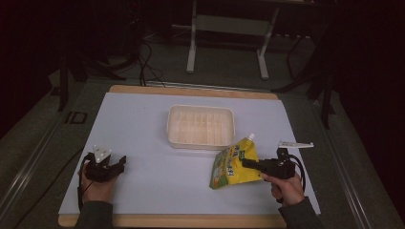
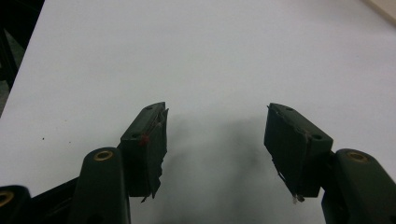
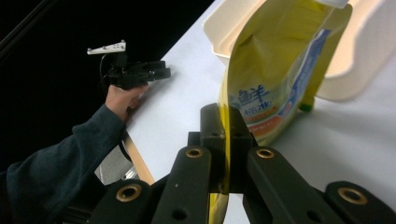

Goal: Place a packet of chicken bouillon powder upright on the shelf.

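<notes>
Surface: white table (image 1: 157, 181), dark room beyond
Yellow pouch (image 1: 233, 164): near right of table, just in front of cream tray (image 1: 201, 125), spout toward tray
Right gripper (image 3: 223, 140): jaws clamped on pouch edge
Left gripper (image 2: 217, 140): jaws spread wide, holding nothing, above bare table, well apart from pouch

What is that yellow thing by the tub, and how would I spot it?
Find the cream tub mid-table on the white mat. Just right and nearer the person lies a spouted pouch, its edge pinched in the right tool. It is the sole bright yellow item.
</notes>
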Motion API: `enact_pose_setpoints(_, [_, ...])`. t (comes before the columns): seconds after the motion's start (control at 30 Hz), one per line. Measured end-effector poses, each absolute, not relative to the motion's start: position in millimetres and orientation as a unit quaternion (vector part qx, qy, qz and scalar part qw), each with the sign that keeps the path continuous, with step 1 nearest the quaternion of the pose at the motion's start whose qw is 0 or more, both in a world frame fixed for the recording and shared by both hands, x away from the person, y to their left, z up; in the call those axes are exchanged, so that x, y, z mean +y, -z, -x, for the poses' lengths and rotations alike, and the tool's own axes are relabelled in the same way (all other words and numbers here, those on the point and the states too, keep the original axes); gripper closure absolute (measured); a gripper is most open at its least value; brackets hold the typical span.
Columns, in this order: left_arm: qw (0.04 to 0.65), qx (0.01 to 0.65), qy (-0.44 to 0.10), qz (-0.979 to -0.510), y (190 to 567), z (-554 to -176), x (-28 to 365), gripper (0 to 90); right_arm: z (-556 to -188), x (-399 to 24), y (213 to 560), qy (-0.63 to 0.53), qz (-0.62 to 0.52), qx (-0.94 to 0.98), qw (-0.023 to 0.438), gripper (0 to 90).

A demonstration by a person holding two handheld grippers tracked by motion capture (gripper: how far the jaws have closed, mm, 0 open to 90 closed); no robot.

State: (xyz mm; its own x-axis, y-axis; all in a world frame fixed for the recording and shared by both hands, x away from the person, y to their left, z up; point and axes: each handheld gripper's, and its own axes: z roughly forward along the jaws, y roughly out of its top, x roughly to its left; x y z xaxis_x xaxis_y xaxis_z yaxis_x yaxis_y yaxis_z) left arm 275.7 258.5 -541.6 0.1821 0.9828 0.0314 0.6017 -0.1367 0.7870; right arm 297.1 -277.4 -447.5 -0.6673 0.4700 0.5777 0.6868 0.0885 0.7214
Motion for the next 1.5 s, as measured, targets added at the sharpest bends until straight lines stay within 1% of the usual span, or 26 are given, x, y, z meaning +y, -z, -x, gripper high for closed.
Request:
enact_pose_setpoints(0.27, [0.328,0.57,-0.29,-0.695,541,-276,259,38.9,-303,-256,440,0.549,0.373,-0.743,0.09,89.9])
enact_pose_setpoints(0.77, [0.33,0.57,-0.29,-0.695,541,-275,259,38.8,-305,-236,426,0.555,0.337,-0.756,0.08,89.9])
enact_pose_setpoints(1.5, [0.331,0.569,-0.291,-0.694,542,-275,259,38.6,-304,-204,416,0.557,0.293,-0.772,0.091,89.9])
